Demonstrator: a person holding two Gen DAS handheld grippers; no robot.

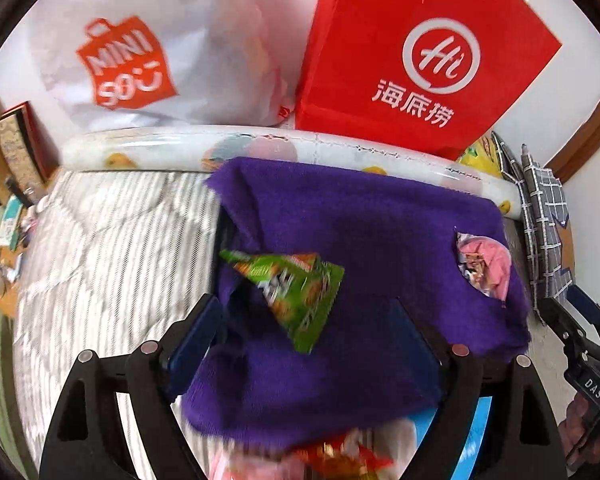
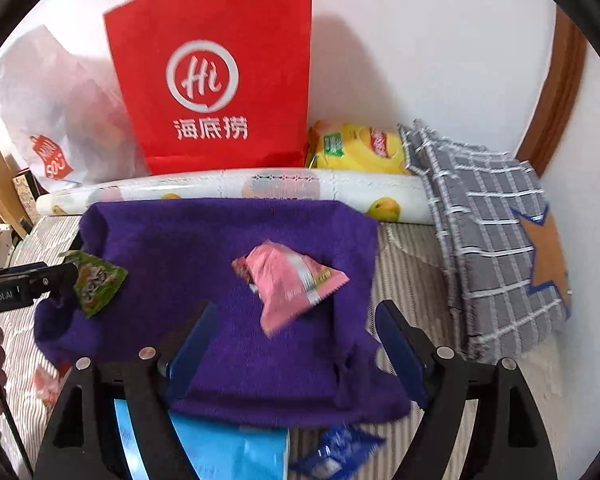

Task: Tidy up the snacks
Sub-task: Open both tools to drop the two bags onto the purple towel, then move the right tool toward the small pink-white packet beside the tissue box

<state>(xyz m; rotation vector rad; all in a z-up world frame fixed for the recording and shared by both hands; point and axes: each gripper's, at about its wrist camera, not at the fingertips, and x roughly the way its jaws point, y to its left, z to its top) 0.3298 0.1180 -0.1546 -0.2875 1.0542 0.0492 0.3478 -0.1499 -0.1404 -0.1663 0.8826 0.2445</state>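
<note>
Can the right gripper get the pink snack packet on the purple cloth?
Probably yes. The right gripper is open, and the pink snack packet lies uncovered on the purple cloth just ahead of its fingers, with nothing between them.

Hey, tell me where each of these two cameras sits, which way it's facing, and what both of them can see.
Left wrist: sits on the left gripper, angled down over the purple cloth at the green snack packet; its open fingers frame the view, and the right gripper shows at the right edge.
Right wrist: sits on the right gripper, angled down at the pink snack packet; its open fingers show, the left gripper at the left edge.
Shared: cloth, both packets, the red bag, the white bag.
</note>
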